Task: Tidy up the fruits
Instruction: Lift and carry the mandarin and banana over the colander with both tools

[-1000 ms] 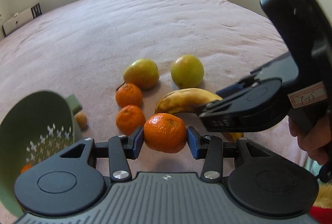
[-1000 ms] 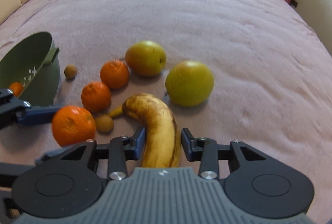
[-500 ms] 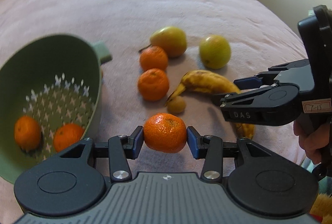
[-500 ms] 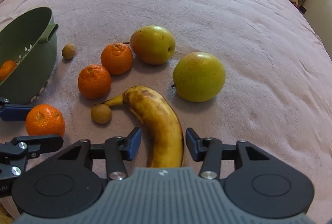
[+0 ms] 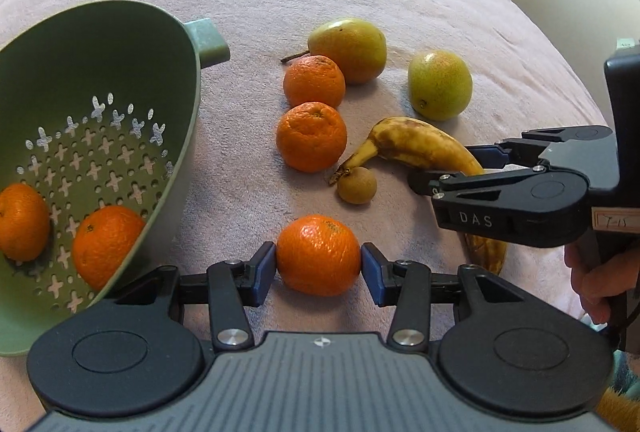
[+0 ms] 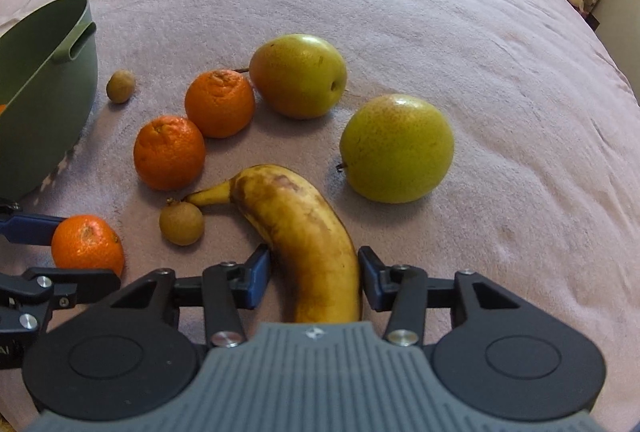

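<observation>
Pinching a mandarin (image 5: 318, 259), your left tool (image 5: 318, 268) sits just right of the colander (image 5: 188, 80); your right tool (image 6: 314, 274), spread, straddles the banana (image 6: 304, 232) lengthwise.

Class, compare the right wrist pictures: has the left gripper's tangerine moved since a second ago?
Yes. The tangerine has shifted left and away from the small brown fruit beside the banana stem; a second ago it nearly touched that fruit.

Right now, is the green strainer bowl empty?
No, the green strainer bowl already has two oranges inside it.
</observation>
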A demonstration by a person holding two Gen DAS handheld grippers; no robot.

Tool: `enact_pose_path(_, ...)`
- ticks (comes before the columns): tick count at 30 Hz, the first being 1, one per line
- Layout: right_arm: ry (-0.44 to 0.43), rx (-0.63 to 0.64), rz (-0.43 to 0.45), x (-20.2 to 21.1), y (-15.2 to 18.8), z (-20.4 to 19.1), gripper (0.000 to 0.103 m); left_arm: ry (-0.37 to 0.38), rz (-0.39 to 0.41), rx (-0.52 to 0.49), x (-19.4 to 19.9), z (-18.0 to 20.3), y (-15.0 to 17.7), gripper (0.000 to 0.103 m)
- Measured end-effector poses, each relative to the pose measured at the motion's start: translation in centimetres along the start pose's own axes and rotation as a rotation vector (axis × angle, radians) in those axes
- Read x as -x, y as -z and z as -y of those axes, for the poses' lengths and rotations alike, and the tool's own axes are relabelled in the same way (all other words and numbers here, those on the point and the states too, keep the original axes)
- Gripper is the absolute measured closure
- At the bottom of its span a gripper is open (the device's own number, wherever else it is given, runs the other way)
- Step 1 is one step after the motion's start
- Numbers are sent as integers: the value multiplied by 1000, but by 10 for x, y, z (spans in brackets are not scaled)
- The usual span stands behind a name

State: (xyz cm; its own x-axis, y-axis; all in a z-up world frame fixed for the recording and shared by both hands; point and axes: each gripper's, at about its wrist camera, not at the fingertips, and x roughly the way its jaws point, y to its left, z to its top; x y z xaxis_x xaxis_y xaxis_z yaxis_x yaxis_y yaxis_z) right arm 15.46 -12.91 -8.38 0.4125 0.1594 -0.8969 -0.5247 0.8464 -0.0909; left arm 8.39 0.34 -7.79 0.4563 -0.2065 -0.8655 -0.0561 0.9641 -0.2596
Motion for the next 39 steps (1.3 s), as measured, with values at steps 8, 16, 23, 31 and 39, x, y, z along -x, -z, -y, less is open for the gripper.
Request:
enact_pose_path(8,20,-19,11,9,1,3,63,-12,9,-7,3,3,-2,52)
enact_pose_path(16,38,-88,77,35,1,11,64,0,72,-55,27,16,-4,52)
enact_pose_path(23,43,-66,162,64,-6,0,65,3,166,-58,67,19,-5,52)
enact_pose_path(31,21,-4,250,89,-17,-27,66,-62,247,-10,101,4,-8,52)
enact_pose_path(39,-26,79,363,126,-33,-60,66,-204,239,26,127,-24,-14,52)
